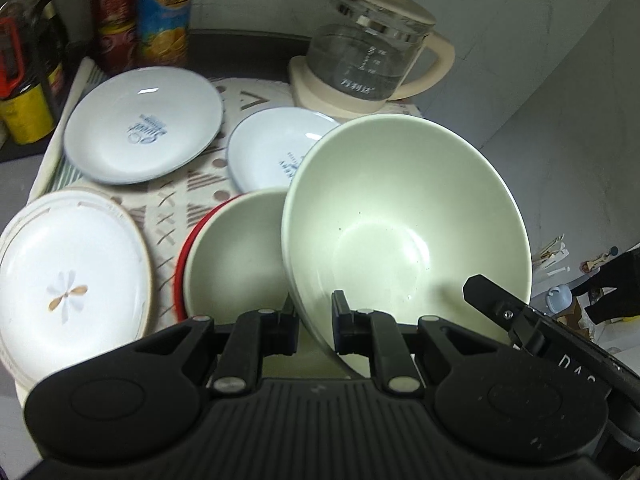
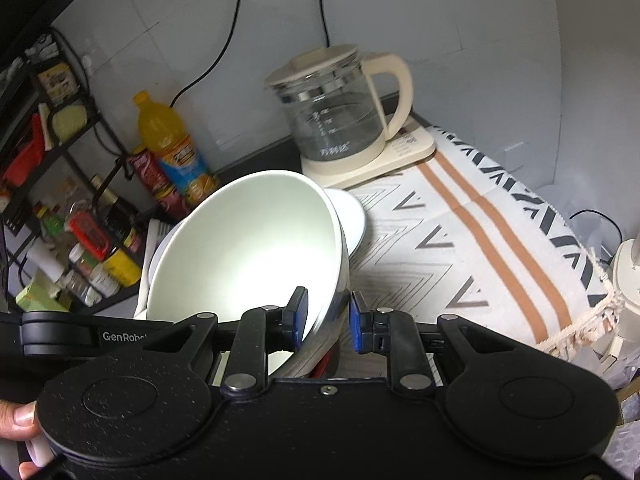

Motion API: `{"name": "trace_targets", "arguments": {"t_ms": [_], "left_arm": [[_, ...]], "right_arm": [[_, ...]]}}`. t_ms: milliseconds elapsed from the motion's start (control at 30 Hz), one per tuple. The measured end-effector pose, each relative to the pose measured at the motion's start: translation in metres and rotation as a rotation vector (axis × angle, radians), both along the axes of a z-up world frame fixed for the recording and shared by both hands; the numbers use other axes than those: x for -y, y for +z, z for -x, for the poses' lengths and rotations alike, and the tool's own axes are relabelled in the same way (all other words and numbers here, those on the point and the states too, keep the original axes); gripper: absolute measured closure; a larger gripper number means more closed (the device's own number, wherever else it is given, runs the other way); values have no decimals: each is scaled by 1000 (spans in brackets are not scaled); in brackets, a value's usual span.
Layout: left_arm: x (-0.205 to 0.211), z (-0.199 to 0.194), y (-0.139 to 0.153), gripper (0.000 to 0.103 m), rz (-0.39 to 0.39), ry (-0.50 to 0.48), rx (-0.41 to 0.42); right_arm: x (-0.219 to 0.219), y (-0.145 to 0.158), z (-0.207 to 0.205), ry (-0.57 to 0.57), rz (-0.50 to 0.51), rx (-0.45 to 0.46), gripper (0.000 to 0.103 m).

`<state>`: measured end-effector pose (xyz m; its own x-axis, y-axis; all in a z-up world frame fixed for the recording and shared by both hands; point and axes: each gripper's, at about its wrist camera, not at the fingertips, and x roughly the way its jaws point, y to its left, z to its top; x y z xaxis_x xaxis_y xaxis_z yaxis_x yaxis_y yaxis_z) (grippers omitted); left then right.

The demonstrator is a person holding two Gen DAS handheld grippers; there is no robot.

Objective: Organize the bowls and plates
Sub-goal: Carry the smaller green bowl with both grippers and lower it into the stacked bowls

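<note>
A large pale green bowl [image 1: 400,236] hangs tilted above the cloth, its rim pinched in my left gripper [image 1: 315,309], which is shut on it. My right gripper [image 2: 328,318] straddles the same bowl [image 2: 248,256] at another part of the rim, open, with a small gap at each blue pad. Under the big bowl lies a second bowl [image 1: 236,260], green inside and red outside. Two pale blue plates [image 1: 144,124] [image 1: 276,152] lie behind it. At the left sits a white plate with a flower [image 1: 68,268].
A glass kettle [image 1: 368,60] on a cream base stands at the back of the patterned cloth [image 2: 460,248]. Bottles [image 1: 160,12] and a black rack of jars [image 2: 60,200] line the left. A hand [image 2: 20,424] holds the right gripper.
</note>
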<state>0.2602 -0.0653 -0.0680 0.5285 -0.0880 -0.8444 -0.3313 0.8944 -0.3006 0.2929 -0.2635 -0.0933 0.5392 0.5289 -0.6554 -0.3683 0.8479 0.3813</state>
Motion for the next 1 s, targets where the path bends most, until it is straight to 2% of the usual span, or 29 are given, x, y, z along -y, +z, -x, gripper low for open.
{"name": "trace_targets", "arguments": {"t_ms": [567, 767, 1000], "left_arm": [[-21, 43, -19, 89, 2, 83, -29], [-28, 43, -24, 89, 4, 95, -33], [-33, 32, -25, 88, -31, 95, -28]], "right_arm": [[-26, -14, 21, 113, 29, -19, 80], [-34, -19, 19, 133, 44, -38, 79], [-43, -28, 11, 134, 66, -61, 77]]}}
